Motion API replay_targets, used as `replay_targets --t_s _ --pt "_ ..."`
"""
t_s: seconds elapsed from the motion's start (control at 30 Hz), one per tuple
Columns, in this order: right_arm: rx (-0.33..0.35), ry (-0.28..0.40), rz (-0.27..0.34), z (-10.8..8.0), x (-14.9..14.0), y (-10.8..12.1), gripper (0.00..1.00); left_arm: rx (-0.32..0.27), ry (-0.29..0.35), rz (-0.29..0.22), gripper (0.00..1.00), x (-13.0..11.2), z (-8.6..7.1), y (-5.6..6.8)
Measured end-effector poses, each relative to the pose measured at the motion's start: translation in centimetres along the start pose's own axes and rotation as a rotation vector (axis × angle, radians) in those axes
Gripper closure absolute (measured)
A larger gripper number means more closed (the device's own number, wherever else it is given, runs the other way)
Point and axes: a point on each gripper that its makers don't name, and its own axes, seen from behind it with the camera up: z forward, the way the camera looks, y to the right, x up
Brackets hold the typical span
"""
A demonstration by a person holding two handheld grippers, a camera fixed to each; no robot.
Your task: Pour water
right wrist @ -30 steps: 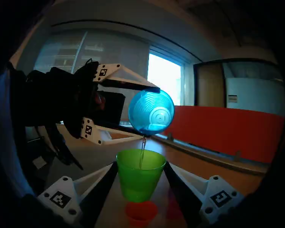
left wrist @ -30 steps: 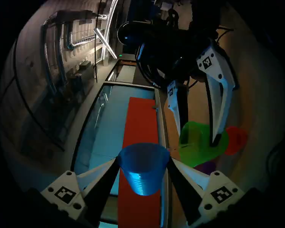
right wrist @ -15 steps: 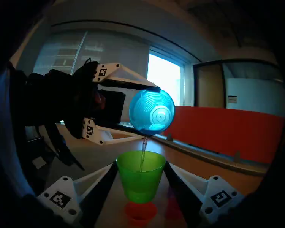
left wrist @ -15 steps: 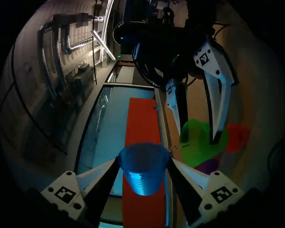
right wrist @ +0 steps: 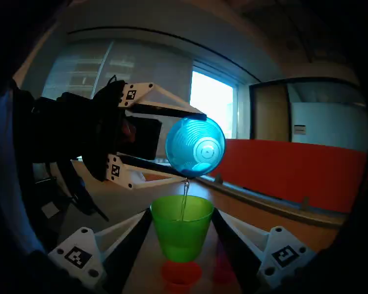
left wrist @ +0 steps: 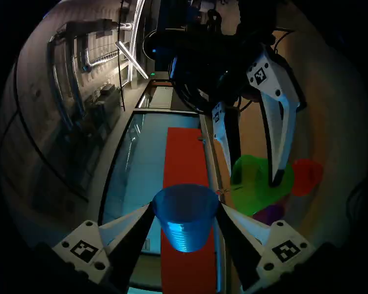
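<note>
In the right gripper view, the blue cup [right wrist: 195, 147] hangs in the middle of the frame, tipped over on its side so that its ribbed wall and round base face us. A thin stream of water [right wrist: 184, 196] falls from its lower rim. The stream drops straight into the green cup [right wrist: 182, 230], which sits upright just below, at the lower centre of the frame, with its mouth open upward.

The left gripper [right wrist: 194, 145] reaches in from the left of that frame and grips the blue cup, one finger pressed on top of it and one underneath. The right gripper [right wrist: 182, 215] rises from the bottom edge, and its two fingers are closed on the green cup, one against each side wall.

In the left gripper view we see the blue cup at the lower centre, clamped between that gripper's own fingers. The green cup lies to the right of centre, between the other gripper's white fingers, which come down from the upper right.

A red cup [right wrist: 181, 272] stands on the wooden table [right wrist: 262, 215] right beneath the green cup. In the left gripper view, a purple cup [left wrist: 270, 214] sits just beside the green one. Farther out, a long red panel [right wrist: 292, 169] runs along the right of the right gripper view, and a bright window [right wrist: 211, 103] glows behind the blue cup.
</note>
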Motion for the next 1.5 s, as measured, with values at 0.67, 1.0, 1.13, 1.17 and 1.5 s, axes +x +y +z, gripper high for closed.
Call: replay_targets --t_s 0.67,1.0,1.13,1.17,1.5 --pt "-0.005 0.007 -0.007 -0.3 0.5 0.0 0.08 0.006 0.003 0.033 0.13 0.8 -0.2 0.6" --pt "-0.009 0.011 -0.006 -0.6 0.5 0.1 0.08 0.009 0.001 0.066 0.13 1.1 -0.3 0.7" --pt "-0.01 0.012 -0.008 -0.7 0.6 0.1 0.08 0.011 0.001 0.072 0.13 1.3 -0.4 0.8" --pt "-0.01 0.012 -0.009 -0.8 0.6 0.1 0.08 0.011 0.001 0.072 0.13 1.4 -0.4 0.8" --pt "-0.014 0.014 -0.009 -1.0 0.7 0.3 0.08 0.013 0.001 0.072 0.13 1.5 -0.2 1.0"
